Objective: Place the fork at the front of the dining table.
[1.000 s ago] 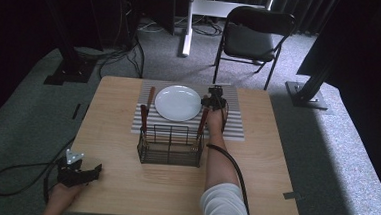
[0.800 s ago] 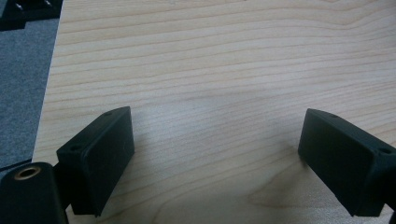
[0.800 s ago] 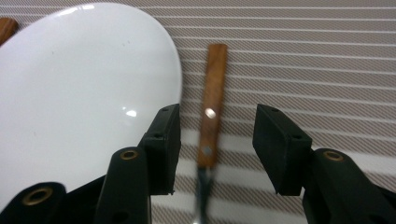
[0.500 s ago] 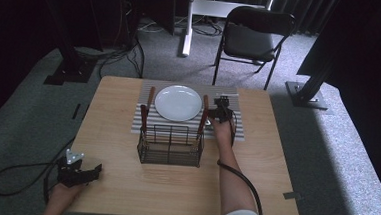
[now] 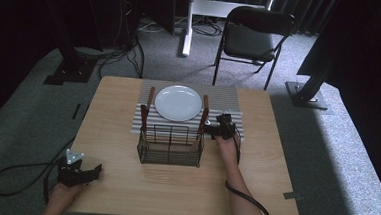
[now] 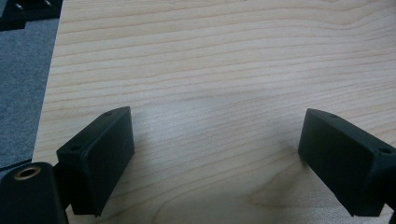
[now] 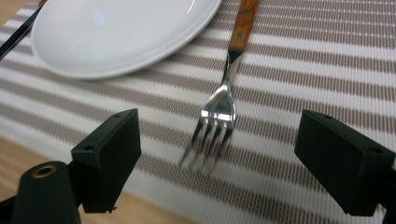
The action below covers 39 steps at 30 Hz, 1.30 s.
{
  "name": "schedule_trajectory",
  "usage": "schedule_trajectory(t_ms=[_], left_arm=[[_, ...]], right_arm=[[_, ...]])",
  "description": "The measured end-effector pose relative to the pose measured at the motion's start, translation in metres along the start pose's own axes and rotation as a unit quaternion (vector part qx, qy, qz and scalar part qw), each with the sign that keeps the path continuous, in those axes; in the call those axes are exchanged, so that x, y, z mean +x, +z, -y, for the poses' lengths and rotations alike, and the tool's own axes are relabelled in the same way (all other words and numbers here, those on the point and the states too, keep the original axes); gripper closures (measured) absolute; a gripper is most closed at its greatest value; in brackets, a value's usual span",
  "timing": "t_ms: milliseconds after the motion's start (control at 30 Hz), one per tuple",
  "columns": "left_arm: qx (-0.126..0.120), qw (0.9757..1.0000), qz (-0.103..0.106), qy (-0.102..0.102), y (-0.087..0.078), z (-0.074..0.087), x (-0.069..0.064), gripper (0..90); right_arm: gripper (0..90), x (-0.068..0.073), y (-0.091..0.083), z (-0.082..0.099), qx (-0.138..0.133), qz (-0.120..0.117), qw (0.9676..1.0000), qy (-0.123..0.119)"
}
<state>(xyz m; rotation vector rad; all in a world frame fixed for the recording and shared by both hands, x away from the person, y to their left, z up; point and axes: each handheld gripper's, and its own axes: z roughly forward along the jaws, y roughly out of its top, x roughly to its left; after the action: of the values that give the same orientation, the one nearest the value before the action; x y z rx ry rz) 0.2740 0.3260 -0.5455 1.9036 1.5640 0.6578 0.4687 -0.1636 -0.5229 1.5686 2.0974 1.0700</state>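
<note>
A white plate (image 5: 178, 102) rests on a striped placemat (image 5: 229, 97) at the table's far middle. To its right lies a wooden-handled fork (image 5: 204, 114), tines toward the near side. My right gripper (image 5: 212, 130) hovers open just beyond those tines, beside the wire basket (image 5: 170, 145). In the right gripper view the fork (image 7: 218, 112) lies between the wide-open jaws of the right gripper (image 7: 224, 156), untouched, with the plate (image 7: 116, 32) up left. My left gripper (image 5: 96, 170) rests open at the near left corner. In its own view the left gripper (image 6: 215, 154) has bare wood between its jaws.
Another wooden-handled utensil (image 5: 147, 107) lies left of the plate. The empty black wire basket stands in front of the placemat. A folding chair (image 5: 250, 38) stands beyond the table (image 5: 253, 191). Cables trail off the near edge.
My right gripper has drawn back from the far part of the placemat toward the near side, ending by the fork's tines. The left gripper has stayed put.
</note>
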Motion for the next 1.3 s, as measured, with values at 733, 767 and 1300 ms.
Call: schedule_trajectory(t_ms=[733, 767, 1300], left_arm=[[0.0, 1.0, 0.0, 0.0, 0.0, 0.0, 0.0, 10.4], [0.0, 1.0, 0.0, 0.0, 0.0, 0.0, 0.0, 10.4], [0.0, 1.0, 0.0, 0.0, 0.0, 0.0, 0.0, 10.4]], right_arm=[[14.5, -0.019, -0.046, 0.046, -0.021, 0.022, 0.999, -0.033], [14.5, -0.019, -0.048, 0.047, -0.023, 0.02, 0.999, -0.032], [14.5, -0.027, -0.081, 0.074, -0.037, 0.019, 0.9982, -0.042]])
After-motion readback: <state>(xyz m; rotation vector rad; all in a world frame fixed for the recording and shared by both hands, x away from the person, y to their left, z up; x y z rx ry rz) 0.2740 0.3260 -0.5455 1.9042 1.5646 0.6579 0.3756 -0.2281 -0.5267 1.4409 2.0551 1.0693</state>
